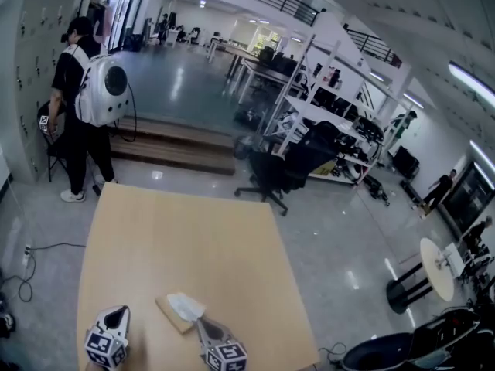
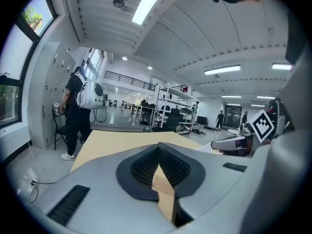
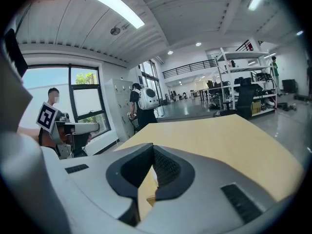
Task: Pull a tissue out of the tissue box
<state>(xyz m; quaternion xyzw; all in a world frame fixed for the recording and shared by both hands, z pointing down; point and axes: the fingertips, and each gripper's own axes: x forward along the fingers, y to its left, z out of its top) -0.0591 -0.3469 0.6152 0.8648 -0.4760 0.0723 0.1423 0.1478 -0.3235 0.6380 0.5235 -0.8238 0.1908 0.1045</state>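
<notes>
Flat tan tissue box (image 1: 172,318) lies on the table (image 1: 193,238); crumpled white tissue (image 1: 186,306) protrudes on top

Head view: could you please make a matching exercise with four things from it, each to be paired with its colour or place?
Things:
1. tissue
2. tissue box
3. office chair
4. backpack

Descriptions:
A. black, beyond the far end of the table
B. on the back of a standing person
C. white, sticking out of the box
D. tan, lying near the table's near end

Pairs: 1-C, 2-D, 3-A, 4-B
</notes>
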